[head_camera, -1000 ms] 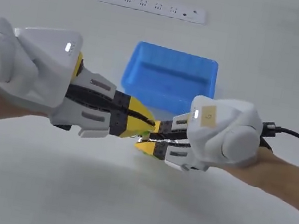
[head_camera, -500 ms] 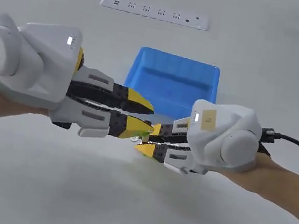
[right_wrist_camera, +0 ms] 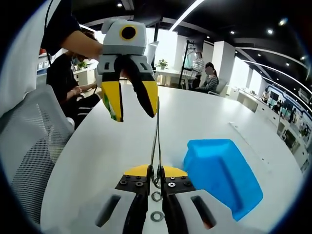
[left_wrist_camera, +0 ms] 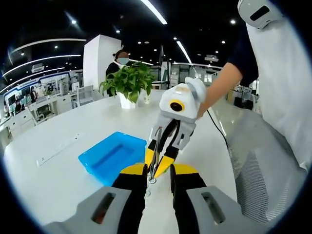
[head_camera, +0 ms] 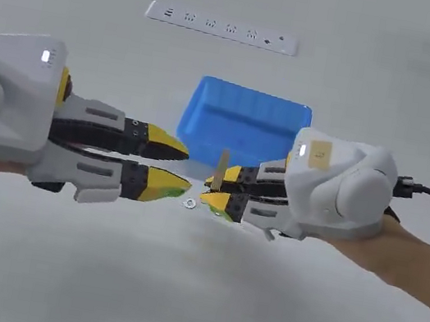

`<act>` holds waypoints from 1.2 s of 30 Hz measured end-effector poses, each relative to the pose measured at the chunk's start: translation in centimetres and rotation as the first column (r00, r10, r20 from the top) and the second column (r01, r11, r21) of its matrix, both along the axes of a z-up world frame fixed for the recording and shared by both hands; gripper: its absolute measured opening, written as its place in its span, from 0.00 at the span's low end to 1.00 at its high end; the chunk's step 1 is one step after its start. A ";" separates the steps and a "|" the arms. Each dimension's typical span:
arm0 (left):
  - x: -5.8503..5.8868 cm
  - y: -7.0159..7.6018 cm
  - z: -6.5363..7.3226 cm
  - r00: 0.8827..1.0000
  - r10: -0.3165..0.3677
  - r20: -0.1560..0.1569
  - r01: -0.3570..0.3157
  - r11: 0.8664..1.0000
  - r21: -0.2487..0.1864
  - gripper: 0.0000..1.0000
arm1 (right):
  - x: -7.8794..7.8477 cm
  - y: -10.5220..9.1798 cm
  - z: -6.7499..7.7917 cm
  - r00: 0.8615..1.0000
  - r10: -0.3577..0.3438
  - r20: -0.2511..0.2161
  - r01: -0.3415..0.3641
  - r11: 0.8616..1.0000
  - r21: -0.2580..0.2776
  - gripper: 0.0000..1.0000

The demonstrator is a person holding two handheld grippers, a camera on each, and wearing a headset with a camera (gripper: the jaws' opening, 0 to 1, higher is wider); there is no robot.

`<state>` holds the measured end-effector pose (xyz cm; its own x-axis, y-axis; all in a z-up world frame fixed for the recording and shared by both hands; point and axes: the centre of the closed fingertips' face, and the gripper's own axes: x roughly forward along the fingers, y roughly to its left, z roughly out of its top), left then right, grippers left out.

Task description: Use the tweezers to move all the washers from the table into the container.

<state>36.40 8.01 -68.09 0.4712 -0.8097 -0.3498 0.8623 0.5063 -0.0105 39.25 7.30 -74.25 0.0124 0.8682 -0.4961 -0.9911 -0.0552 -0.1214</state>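
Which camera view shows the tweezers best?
The right gripper view: the tweezers run full-length up from the right tool. The head view shows a short blurred sliver; the left gripper view, a thin line.

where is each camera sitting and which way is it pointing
head view: on the person's head, looking down at the white table, left gripper and right gripper tip to tip before the blue container; forearms show.
left gripper view: on that gripper, along its open jaws at the right gripper; an arm shows.
right gripper view: on that gripper, along its tweezers at the left gripper, washers beneath.
shared: gripper views face each other; all show the container.
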 end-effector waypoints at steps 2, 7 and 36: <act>-0.2 0.5 0.1 1.000 0.015 0.005 -0.015 1.000 -0.002 0.23 | 0.5 -0.1 0.9 1.000 -0.007 0.002 0.007 1.000 0.007 0.08; -0.9 1.4 0.0 1.000 0.016 -0.001 -0.016 1.000 0.017 0.23 | 1.8 -0.1 3.0 1.000 -0.020 0.023 0.019 0.999 0.034 0.08; -0.6 4.4 -0.6 0.983 0.177 -0.036 -0.179 0.983 -0.048 0.21 | 11.2 1.0 0.4 0.988 -0.152 -0.003 0.152 0.988 0.037 0.09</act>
